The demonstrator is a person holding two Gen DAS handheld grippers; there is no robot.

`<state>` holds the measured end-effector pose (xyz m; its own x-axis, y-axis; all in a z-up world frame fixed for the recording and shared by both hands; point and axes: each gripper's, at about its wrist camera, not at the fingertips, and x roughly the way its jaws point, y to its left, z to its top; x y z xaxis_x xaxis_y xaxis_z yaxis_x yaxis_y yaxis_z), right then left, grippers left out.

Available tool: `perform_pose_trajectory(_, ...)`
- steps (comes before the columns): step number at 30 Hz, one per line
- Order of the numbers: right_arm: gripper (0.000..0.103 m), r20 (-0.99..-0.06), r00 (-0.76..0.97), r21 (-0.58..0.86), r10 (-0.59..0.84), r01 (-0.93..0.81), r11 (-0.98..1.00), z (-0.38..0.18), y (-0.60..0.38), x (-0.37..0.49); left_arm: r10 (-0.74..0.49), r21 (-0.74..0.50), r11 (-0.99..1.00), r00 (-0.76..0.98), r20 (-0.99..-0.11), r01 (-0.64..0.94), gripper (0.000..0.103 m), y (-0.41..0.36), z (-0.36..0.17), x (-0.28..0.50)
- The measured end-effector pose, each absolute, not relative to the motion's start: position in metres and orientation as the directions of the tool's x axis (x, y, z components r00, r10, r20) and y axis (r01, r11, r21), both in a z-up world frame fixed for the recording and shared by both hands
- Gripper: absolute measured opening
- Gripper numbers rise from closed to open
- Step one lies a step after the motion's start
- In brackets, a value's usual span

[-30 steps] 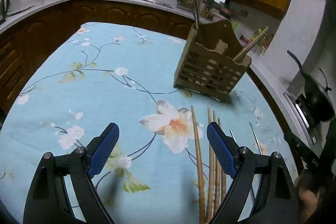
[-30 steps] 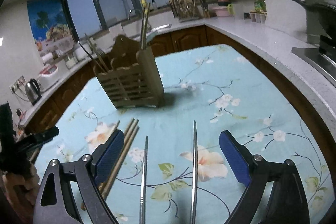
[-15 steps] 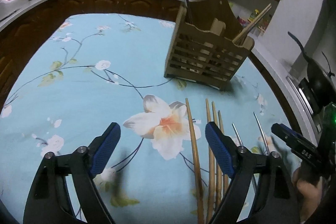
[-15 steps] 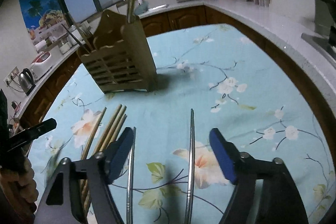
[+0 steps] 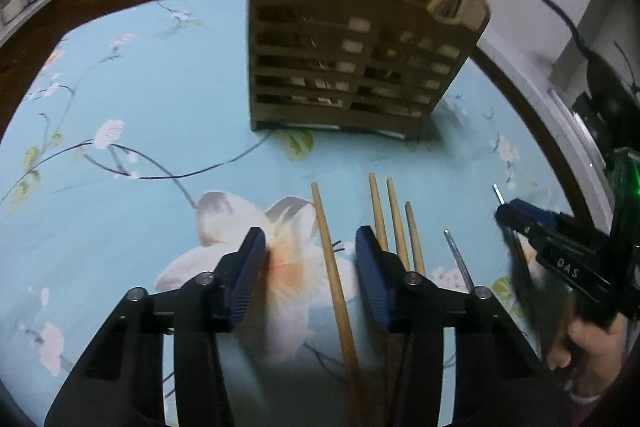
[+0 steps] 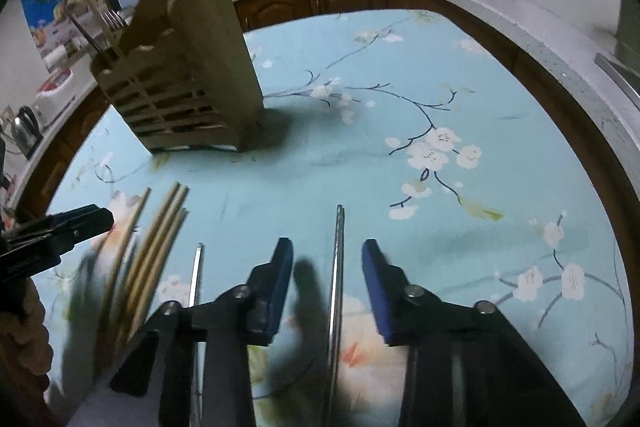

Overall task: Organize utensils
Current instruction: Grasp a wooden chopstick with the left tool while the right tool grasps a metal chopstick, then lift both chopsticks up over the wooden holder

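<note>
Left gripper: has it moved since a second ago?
Yes. The left gripper has moved forward toward the wooden holder, which now looms larger, and shifted right: its open jaws now straddle one wooden chopstick that lay beside them earlier.

A slatted wooden utensil holder [image 6: 182, 75] stands upright at the far side of the table, chopsticks and a fork inside. Near it lie four wooden chopsticks [image 5: 394, 217] flat, two metal chopsticks [image 6: 339, 267] to their right
</note>
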<state>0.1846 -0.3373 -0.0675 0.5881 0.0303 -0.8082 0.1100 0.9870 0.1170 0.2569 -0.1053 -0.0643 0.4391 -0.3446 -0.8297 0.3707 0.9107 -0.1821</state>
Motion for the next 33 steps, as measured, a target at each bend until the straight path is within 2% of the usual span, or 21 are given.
perform_pose_trajectory(2, 0.025, -0.810, 0.587, 0.090, 0.013, 0.102, 0.991, -0.068, -0.336, 0.190, -0.344, -0.184, 0.906, 0.409, -0.845, 0.381, 0.032, -0.111, -0.072, 0.262)
perform_pose_trajectory(7, 0.016, -0.811, 0.584, 0.029, -0.024, 0.081, 0.996, -0.068, -0.330, 0.198, -0.312, -0.123, 0.905, 0.437, -0.843, 0.408, 0.029, -0.121, -0.074, 0.262)
perform_pose_trajectory(11, 0.005, -0.806, 0.591, -0.009, -0.041, 0.058, 0.998, -0.068, -0.321, 0.198, -0.287, -0.073, 0.902, 0.462, -0.839, 0.426, 0.008, -0.126, -0.074, 0.262)
perform_pose_trajectory(13, 0.005, -0.805, 0.591, -0.012, -0.046, 0.062, 0.998, -0.068, -0.320, 0.198, -0.295, -0.080, 0.899, 0.461, -0.837, 0.430, 0.007, -0.126, -0.075, 0.263)
perform_pose_trajectory(16, 0.004, -0.806, 0.591, 0.077, 0.022, 0.068, 0.995, -0.065, -0.326, 0.198, -0.318, -0.111, 0.896, 0.445, -0.837, 0.431, 0.004, -0.120, -0.073, 0.264)
perform_pose_trajectory(22, 0.004, -0.751, 0.653, 0.170, 0.098, 0.048, 0.984, -0.032, -0.323, 0.178, -0.375, -0.177, 0.892, 0.462, -0.804, 0.416, 0.004, -0.101, -0.054, 0.243)
perform_pose_trajectory(33, 0.004, -0.617, 0.774, 0.207, 0.140, -0.012, 0.978, 0.042, -0.311, 0.137, -0.486, -0.258, 0.864, 0.582, -0.652, 0.433, 0.004, -0.058, 0.039, 0.189)
